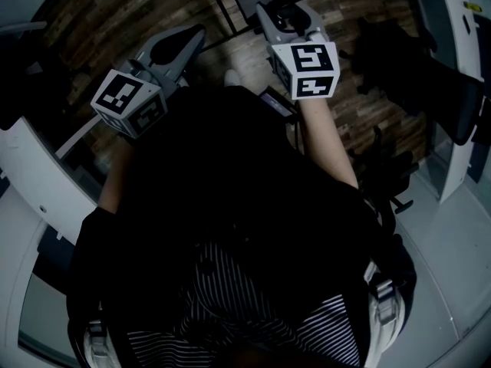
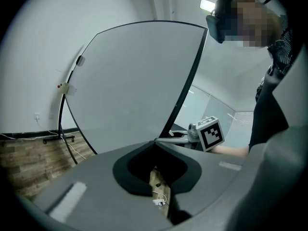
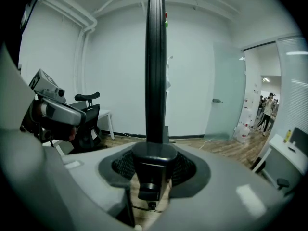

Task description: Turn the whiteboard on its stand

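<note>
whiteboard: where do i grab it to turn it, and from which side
Grip the whiteboard by its dark frame edge, coming in edge-on with one pad on each face. The panel is thin and flat, so its broad face offers nothing to pinch; the right tool straddles that edge this way.

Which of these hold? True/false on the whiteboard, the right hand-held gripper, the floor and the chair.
1. The right hand-held gripper is shut on the black frame of the whiteboard. True.
2. The whiteboard's face is covered in writing. False: it is blank.
3. The floor is carpeted. False: it is wood planks.
4. An office chair stands near the wall. True.
</note>
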